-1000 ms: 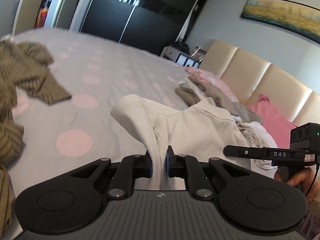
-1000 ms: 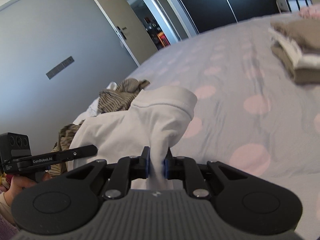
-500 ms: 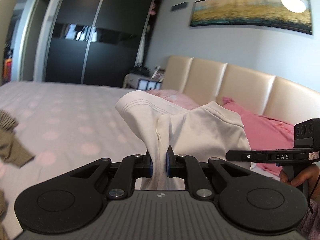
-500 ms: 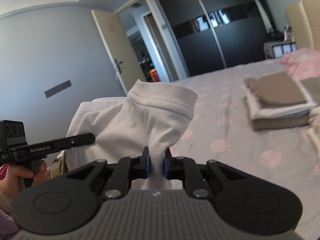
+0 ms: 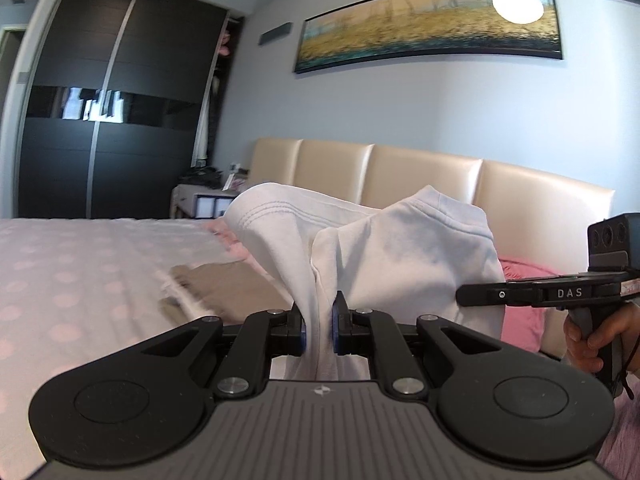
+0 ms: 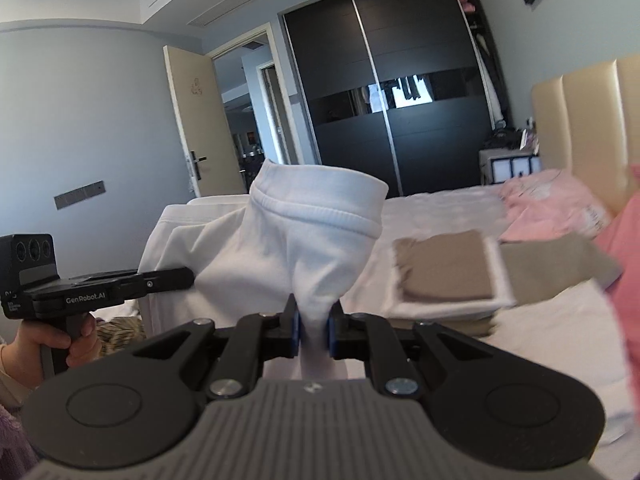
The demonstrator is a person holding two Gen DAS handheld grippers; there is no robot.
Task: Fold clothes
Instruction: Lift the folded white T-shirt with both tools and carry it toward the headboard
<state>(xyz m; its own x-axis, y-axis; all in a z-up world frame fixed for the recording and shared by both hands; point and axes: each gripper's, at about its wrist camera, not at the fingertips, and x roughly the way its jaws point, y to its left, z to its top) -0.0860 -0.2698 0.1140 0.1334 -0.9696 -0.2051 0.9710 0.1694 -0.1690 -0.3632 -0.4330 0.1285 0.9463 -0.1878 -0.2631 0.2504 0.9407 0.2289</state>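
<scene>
White garment (image 5: 404, 264) hangs in the air above the bed (image 5: 80, 272), held up at two places and filling the middle of both views. In the left wrist view the left gripper (image 5: 319, 330) sits at the lower centre of the frame, and its two fingers are pressed together on a bunched fold of the white cloth. A stitched hem rises to the upper left of that fold, and a ribbed edge stands to the right of it. At the right edge of this view the right gripper (image 5: 520, 294) shows from the side with a hand (image 5: 588, 338) around its handle.

In the right wrist view the right gripper (image 6: 313, 330) is at the lower centre and pinches another fold of the same garment (image 6: 304, 248), whose ribbed band curves across the middle of the frame. At the left edge the left gripper (image 6: 132, 284) shows from the side, with a hand (image 6: 64, 340) on its grip.

To the right of centre in this view a stack of folded clothes (image 6: 448, 280) lies on the bed, brown on top with a white layer under it; it looks blurred. Pink bedding (image 6: 560, 204) lies further right, near the cream headboard (image 6: 580, 120). A dark wardrobe (image 6: 384, 80) fills the upper middle.
</scene>
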